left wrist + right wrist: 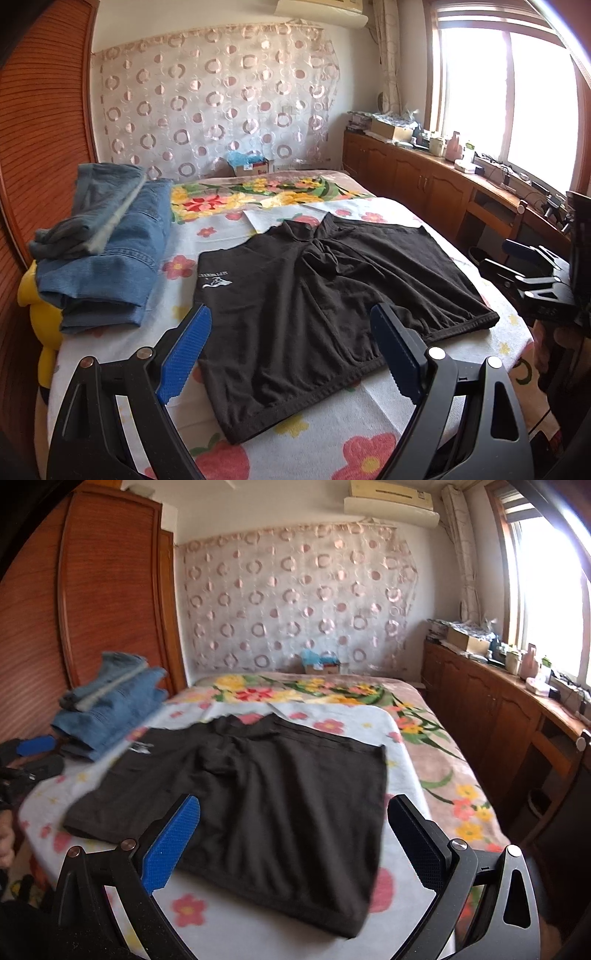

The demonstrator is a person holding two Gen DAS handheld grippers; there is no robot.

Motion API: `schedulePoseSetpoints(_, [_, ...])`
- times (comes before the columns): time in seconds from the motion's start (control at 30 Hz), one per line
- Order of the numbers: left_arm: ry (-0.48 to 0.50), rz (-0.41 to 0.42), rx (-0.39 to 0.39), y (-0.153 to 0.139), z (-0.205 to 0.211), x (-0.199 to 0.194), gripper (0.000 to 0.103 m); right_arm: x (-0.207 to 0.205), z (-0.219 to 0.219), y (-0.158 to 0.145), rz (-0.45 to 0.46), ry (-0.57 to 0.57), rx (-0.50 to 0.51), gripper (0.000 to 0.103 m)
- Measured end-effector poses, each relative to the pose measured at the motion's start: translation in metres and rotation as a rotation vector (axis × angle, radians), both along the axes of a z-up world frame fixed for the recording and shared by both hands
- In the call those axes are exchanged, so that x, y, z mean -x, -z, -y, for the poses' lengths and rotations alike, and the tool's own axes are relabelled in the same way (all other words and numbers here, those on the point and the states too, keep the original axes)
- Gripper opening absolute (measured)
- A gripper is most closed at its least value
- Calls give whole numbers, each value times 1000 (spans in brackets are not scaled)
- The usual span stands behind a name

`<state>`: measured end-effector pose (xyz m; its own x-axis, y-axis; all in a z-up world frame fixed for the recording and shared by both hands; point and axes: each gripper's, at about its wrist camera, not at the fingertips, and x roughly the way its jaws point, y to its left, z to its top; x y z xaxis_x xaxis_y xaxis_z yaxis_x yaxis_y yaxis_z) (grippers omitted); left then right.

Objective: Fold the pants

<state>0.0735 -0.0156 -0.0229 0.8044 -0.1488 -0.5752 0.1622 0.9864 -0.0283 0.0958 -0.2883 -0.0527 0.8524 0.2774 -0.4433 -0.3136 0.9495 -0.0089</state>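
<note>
At the far left of the left wrist view, a stack of folded jeans (110, 251) sits on the bed (332, 443), with something yellow (40, 306) tucked beside it at the mattress edge. Just right of that stack, the black pants (314, 295) lie spread flat across the middle of the frame on the flowered sheet, a small white logo (216, 282) at their left side, the elastic band running along the lower right, and a bunch of wrinkles near the top centre.

The cloth looks like thin, soft knit: light, limp, not slippery on the sheet, and likely to sag and crease if lifted from 1 point only. The thicker band and the hemmed corners should give the firmest bite, so a pinch at 2 corners of the same edge seems best.

The left tool (291, 354) hovers low in the frame over the near part of the pants, jaws apart, gripping nothing. In the right wrist view, which is blurred, the right tool (295, 843) is likewise spread wide above the pants (266, 797), empty.
</note>
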Motion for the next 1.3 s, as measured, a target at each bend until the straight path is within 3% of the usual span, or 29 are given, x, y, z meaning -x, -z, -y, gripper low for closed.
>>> schedulePoseSetpoints(0.17, [32,-15,3,3,5,-13,89,-18,-3,-5,-14,18,77,98])
schedulePoseSetpoints(0.6, [139,-93,7,14,34,-48,89,-85,9,-14,-202,-12,72,45])
schedulePoseSetpoints(0.73, [140,-113,-7,20,38,-54,89,-108,21,-22,-253,22,-1,36])
schedulePoseSetpoints(0.93, [144,-159,-14,35,40,-57,89,-137,18,-27,-311,69,3,24])
schedulePoseSetpoints(1.2, [125,-212,-43,54,37,-61,89,-151,9,-31,-339,74,-7,22])
schedulePoseSetpoints(1.3, [117,-249,-54,63,35,-65,89,-155,7,-36,-339,64,14,5])
